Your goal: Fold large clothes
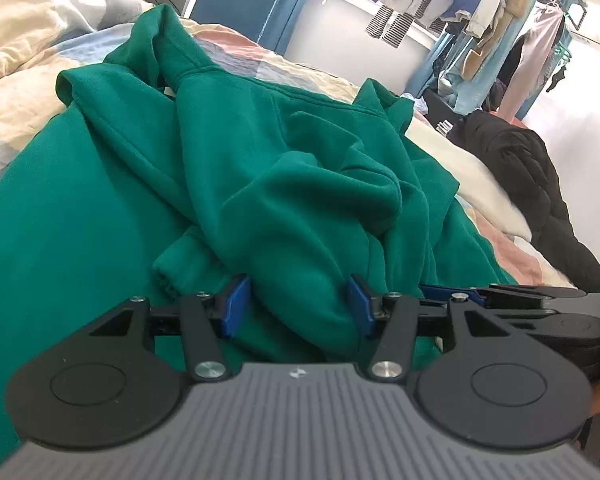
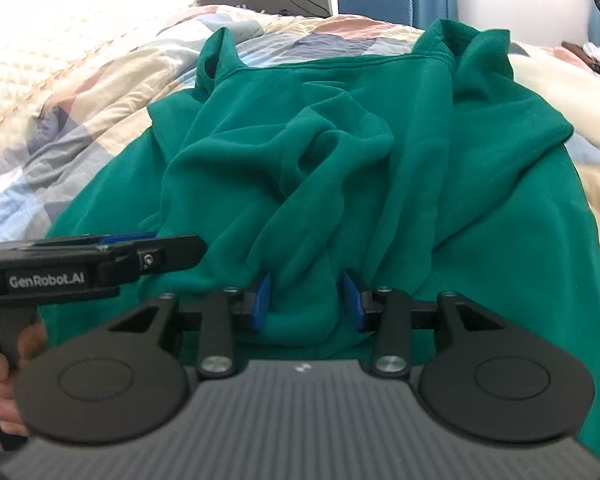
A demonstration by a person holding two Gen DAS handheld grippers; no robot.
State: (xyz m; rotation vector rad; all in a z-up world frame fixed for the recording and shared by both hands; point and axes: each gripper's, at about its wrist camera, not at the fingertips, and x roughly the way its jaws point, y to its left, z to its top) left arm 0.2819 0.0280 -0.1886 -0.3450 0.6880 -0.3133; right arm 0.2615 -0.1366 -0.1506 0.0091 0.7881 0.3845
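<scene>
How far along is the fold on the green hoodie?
Midway. Done: both sleeves look brought in over the green hoodie, bunched at its middle on the patchwork quilt. In hand: the left gripper and right gripper each have a fold of its near edge between their fingers, side by side; whether they pinch it is unclear. Left: carry that edge toward the hood, then flatten.

My left-wrist camera is looking forward and down along my left gripper (image 1: 298,306), close over the green hoodie (image 1: 100,220), facing the clothes rack (image 1: 480,12). My right-wrist camera is looking down over my right gripper (image 2: 306,304), equally near. Both are sharing the hoodie's bunched middle and the patchwork quilt (image 2: 100,80).
</scene>
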